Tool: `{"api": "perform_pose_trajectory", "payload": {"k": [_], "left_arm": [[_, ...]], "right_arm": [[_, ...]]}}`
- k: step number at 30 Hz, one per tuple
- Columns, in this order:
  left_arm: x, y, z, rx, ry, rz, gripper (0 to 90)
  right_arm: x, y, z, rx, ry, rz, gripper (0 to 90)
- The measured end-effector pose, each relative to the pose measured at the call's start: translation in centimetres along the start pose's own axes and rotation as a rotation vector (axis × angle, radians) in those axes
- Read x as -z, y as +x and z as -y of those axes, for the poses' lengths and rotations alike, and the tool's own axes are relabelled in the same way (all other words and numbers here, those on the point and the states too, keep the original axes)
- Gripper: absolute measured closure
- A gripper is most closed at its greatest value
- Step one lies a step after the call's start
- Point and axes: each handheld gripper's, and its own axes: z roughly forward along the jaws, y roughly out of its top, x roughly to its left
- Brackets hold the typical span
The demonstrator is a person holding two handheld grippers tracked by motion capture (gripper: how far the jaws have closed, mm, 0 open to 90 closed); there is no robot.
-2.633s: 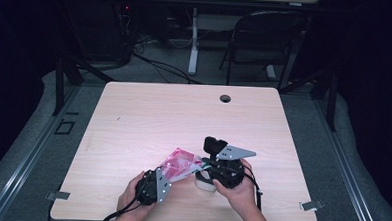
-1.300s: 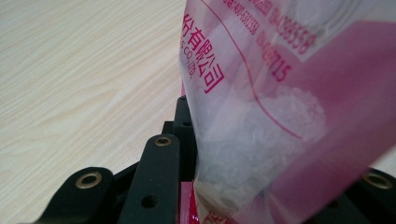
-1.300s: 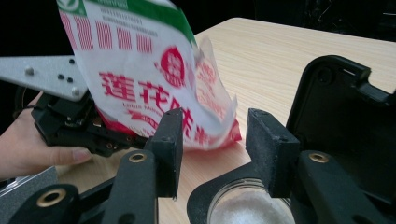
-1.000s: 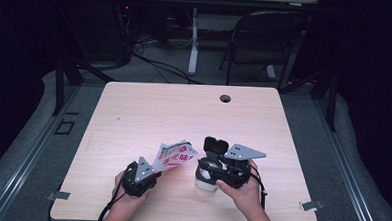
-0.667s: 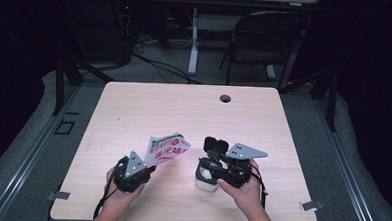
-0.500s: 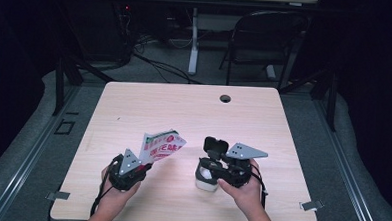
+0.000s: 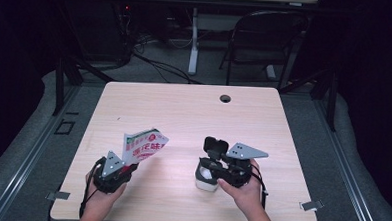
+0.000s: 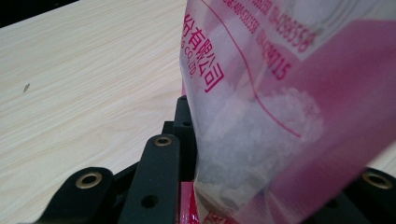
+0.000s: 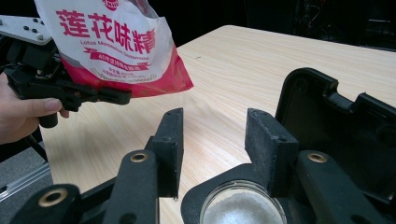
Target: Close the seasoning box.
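White granules in open jar [image 9: 243, 205]

In the left gripper view, the pink and white bag [image 8: 280, 107] runs off the top, right and bottom edges, so we read only part of its print. It covers most of the far jaw of the left gripper [image 8: 196, 154]. In the right gripper view, the picture's bottom edge cuts off the black container [image 9: 327, 154] with white grains, and the jaws of the right gripper [image 9: 212, 140] hide part of its rim. From the high view, the bag's lettering is too small to read, and the container seems largely hidden under the right gripper.
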Motion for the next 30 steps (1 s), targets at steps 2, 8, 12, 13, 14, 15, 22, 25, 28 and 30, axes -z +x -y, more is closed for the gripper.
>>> {"api": "perform_pose_trajectory", "payload": {"k": [2,8,12,13,14,15,22,25,28,30], "left_arm": [[0.0,0.4,0.3,0.003,0.004,-0.022,74.8],[-0.2,1.2,1.0,0.019,0.019,-0.055,74.8],[-0.4,1.4,1.3,0.021,0.031,-0.077,74.7],[-0.4,1.5,1.3,0.023,0.034,-0.082,74.8],[-0.4,1.6,1.4,0.026,0.035,-0.084,74.7],[-0.4,1.6,1.4,0.035,0.033,-0.083,74.7],[-0.2,2.5,1.7,0.062,0.04,-0.119,74.7],[0.0,3.0,1.8,0.081,0.04,-0.141,74.7],[0.1,3.5,2.1,0.105,0.041,-0.162,74.7],[0.2,3.8,2.2,0.122,0.044,-0.177,74.7]], "right_arm": [[0.0,0.0,0.0,0.0,0.002,0.007,57.2],[-0.1,-0.3,0.2,-0.004,0.0,0.008,56.6],[-0.2,-0.4,0.2,-0.006,0.0,-0.003,56.6],[-0.2,-0.4,0.3,-0.005,0.001,-0.002,56.6],[-0.2,-0.4,0.3,-0.006,0.0,-0.002,56.6],[-0.2,-0.4,0.3,-0.005,0.002,0.0,56.6],[-0.3,-0.5,0.3,-0.004,-0.003,-0.003,56.6],[-0.3,-0.5,0.4,0.008,-0.005,0.003,57.0],[-0.2,-0.5,0.3,0.009,-0.012,0.006,57.0],[-0.3,-0.6,0.3,-0.007,-0.011,0.005,56.9]]}}
